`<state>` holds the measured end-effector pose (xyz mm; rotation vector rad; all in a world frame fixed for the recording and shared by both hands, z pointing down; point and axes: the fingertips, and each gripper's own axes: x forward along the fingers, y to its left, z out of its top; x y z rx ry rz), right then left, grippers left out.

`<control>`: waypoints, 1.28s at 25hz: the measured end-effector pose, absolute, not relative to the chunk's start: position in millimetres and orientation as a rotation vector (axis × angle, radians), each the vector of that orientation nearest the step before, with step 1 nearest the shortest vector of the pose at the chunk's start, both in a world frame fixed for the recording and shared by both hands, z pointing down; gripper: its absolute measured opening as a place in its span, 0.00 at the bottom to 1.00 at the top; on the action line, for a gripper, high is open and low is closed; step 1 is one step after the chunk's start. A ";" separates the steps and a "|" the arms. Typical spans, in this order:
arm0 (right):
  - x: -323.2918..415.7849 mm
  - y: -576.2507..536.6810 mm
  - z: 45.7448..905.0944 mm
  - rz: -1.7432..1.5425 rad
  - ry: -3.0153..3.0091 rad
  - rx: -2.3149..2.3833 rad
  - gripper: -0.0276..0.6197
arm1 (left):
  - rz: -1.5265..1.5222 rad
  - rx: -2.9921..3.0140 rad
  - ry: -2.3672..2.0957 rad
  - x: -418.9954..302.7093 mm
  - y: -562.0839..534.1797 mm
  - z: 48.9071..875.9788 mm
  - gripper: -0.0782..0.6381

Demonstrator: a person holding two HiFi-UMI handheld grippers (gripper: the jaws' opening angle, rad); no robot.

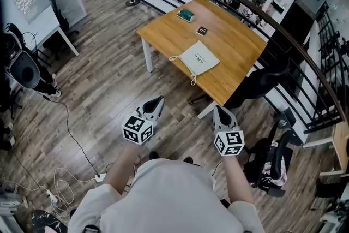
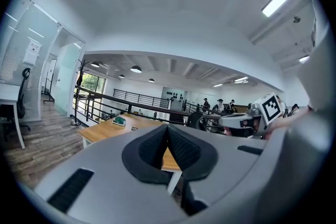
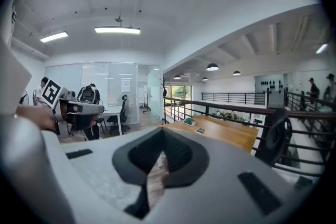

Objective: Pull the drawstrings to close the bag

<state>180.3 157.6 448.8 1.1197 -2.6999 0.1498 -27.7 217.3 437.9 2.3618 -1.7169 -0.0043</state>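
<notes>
Both of my tongs are pressed together with nothing between them: the left tongs [image 1: 157, 101] and the right tongs [image 1: 218, 110] hang side by side above the wooden floor, and each one's own camera shows the dark pads meeting at the tip. The bag [image 1: 199, 58] lies flat on the desk [image 1: 234, 41], well ahead of both tongs and roughly between the lines they point along, far out of reach for now. It looks like thin, pale cloth, so I expect it to be light, limp and quick to slide on the smooth wood if I tug only one side. The drawstrings [image 1: 192, 79] trail off the bag's near corners toward the tongs, one looping over the desk edge. I judge those cords the places to pinch, one in each pair of tongs, pulling apart. There is a small dark print on the bag, too small for me to read. Beyond it sit a dark square tile [image 1: 202, 30] and a green object [image 1: 186, 15], with no legible writing.
</notes>
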 end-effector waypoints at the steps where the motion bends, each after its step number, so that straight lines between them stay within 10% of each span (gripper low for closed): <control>1: 180.1 157.3 449.9 0.151 -2.693 1.129 0.04 | -0.003 2.367 -1.713 -28.8 216.4 438.3 0.10; 32: 115.2 196.0 488.5 0.241 -2.543 1.266 0.13 | 0.027 2.421 -1.530 -103.4 230.8 473.0 0.23</control>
